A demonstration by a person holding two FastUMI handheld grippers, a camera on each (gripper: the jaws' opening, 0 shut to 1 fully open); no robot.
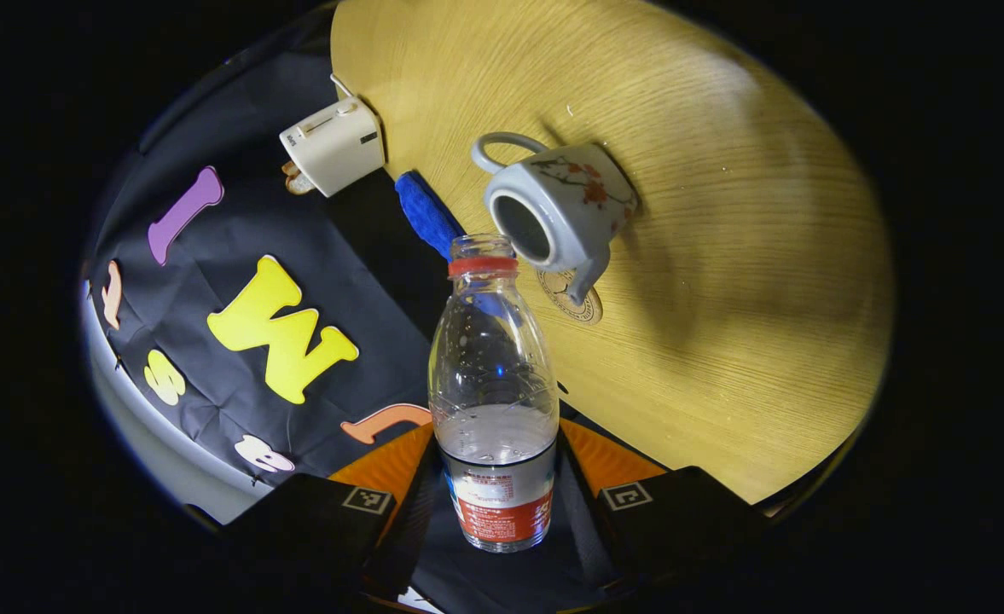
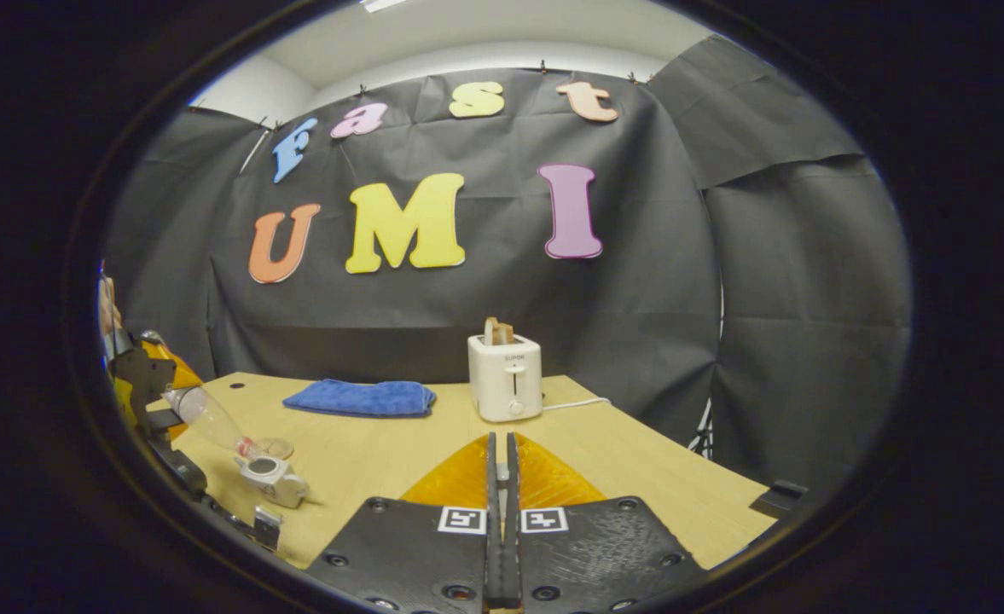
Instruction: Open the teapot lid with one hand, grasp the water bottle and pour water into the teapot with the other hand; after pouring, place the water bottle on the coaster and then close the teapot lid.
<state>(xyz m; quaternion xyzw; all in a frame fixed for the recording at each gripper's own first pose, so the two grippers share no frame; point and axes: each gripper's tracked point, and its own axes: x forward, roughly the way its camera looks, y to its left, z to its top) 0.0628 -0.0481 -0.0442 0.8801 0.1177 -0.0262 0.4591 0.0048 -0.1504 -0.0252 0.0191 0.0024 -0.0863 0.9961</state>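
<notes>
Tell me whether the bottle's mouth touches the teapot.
Cannot tell. In the left gripper view the water bottle mouth overlaps the teapot rim; in the right gripper view they are too small to settle any gap.

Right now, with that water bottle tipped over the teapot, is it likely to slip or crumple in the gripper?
The water bottle looks like thin clear plastic, so it would probably dent under a hard squeeze. It seems under half full, so likely light. Its smooth, round wall could slip, though the left gripper pinches it at the labelled base. The teapot below looks ceramic, so probably fragile.
</notes>
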